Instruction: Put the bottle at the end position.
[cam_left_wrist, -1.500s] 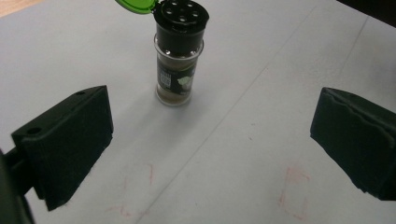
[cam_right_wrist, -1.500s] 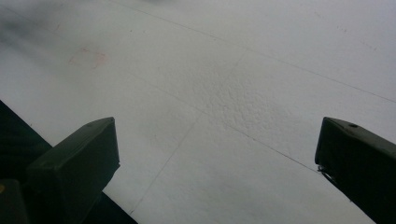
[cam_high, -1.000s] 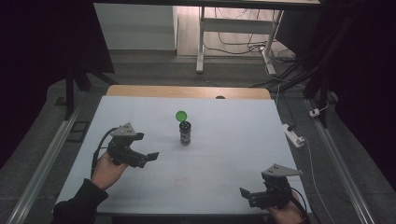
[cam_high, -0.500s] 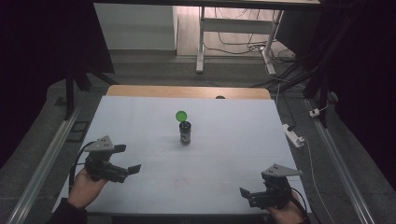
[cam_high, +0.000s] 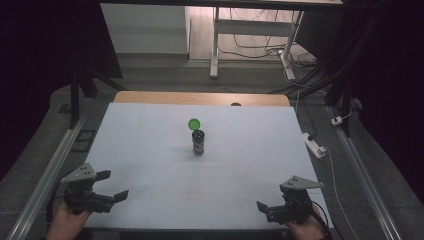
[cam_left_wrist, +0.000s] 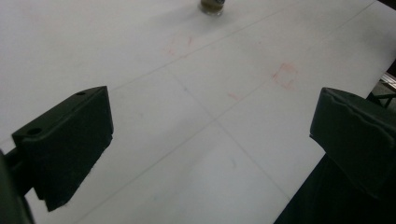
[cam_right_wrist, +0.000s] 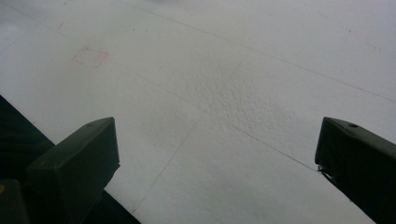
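Right now I hold my left tool (cam_high: 111, 191) and right tool (cam_high: 267, 210) released and empty at the desk's (cam_high: 150, 150) near corners. Between steps, I judge; next I'd reach well forward to the small jar (cam_high: 198, 142) with its green flip lid (cam_high: 194, 124) open.

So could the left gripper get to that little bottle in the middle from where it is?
Probably yes: the left gripper is open, and bare table lies between it and the bottle.

White table (cam_high: 150, 150), small dark jar (cam_high: 198, 142) upright mid-table, lid open
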